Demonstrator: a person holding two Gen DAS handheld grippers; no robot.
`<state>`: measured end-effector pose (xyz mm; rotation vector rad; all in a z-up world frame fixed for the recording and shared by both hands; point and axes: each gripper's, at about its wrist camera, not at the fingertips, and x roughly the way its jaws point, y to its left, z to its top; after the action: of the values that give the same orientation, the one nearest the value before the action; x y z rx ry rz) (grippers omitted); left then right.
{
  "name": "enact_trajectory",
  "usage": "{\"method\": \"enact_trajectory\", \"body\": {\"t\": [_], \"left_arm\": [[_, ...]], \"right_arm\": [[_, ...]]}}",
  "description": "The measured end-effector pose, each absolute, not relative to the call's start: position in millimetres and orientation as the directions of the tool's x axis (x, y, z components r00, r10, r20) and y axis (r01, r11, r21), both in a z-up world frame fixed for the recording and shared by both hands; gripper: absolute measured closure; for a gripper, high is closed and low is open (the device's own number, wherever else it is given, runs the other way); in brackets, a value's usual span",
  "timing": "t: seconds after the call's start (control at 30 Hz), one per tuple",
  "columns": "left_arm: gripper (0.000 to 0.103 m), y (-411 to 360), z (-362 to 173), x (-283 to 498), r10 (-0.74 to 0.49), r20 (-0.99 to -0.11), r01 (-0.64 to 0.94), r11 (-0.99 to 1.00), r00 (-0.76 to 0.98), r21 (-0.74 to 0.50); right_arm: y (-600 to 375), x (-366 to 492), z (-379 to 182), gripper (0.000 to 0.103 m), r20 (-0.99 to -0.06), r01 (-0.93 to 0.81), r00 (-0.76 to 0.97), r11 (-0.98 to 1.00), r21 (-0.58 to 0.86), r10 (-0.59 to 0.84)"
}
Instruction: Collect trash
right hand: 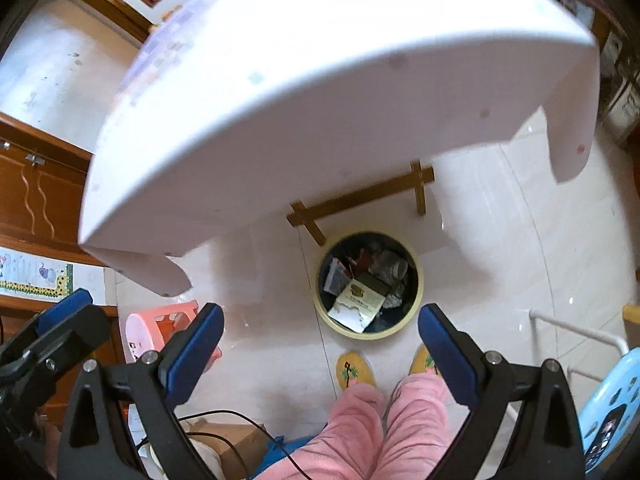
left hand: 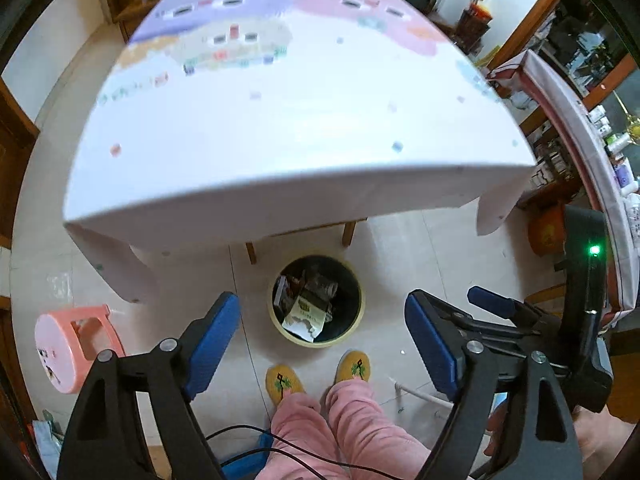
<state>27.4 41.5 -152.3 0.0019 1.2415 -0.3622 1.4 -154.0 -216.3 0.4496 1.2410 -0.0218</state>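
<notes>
A: Currently both grippers hang over the floor in front of the worktop [left hand: 280,152], each looking down. Left gripper [left hand: 322,344]: blue pads spread wide, nothing between them. Right gripper [right hand: 320,350]: same, spread wide, nothing held.

B: Location of the trash?

A: All of it that I can see sits in the trash bin [left hand: 280,322], a round bin with a pale yellow rim and dark interior, standing on the tiled floor [left hand: 440,264]. In the left wrist view it lies at 12 o'clock from the gap between the pads, just past the fingertips. In the right wrist view the bin shows at about 1 o'clock from that gap.

B: Contents?

A: A torn cream carton [right hand: 358,304] with green print lies on top at the near side, tilted. Behind it a crumpled clear plastic piece [right hand: 390,266] and some smaller wrappers, too blurred to identify.

B: Surroundings?

A: The worktop carries a white cloth with pastel print; its near edge overhangs at 12 o'clock beyond the bin. Wooden leg braces [right hand: 360,196] show under it, just behind the bin. Yellow slippers [left hand: 284,384] and pink trouser legs [left hand: 352,432] stand at 6 o'clock from the bin, close to its rim. A pink stool [left hand: 76,344] stands at 9 o'clock in the left wrist view, well apart from the bin. A black cable [left hand: 280,446] crosses the lower frame.
</notes>
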Motion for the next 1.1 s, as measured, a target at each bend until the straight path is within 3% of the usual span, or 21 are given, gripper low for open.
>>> {"method": "enact_trajectory", "body": {"t": [0.3, 0.8, 1.1], "left_arm": [[0.019, 52.9, -86.0, 25.7, -0.300, -0.896, 0.265, 0.939, 0.327, -0.218], [0.019, 53.4, -7.8, 20.7, -0.217, -0.840, 0.218, 0.968, 0.497, -0.122], [0.019, 50.9, 22.9, 12.1, -0.172, -0.805, 0.179, 0.980, 0.568, -0.083]], "right_arm": [[-148.1, -5.5, -135.5, 0.005, -0.875, 0.210, 0.449, 0.931, 0.297, 0.178], [-155.5, -14.4, -17.4, 0.005, -0.758, 0.183, 0.644, 0.943, 0.277, 0.098], [-142.5, -21.5, 21.4, 0.005, -0.703, 0.131, 0.707, 0.961, 0.242, 0.081]]}}
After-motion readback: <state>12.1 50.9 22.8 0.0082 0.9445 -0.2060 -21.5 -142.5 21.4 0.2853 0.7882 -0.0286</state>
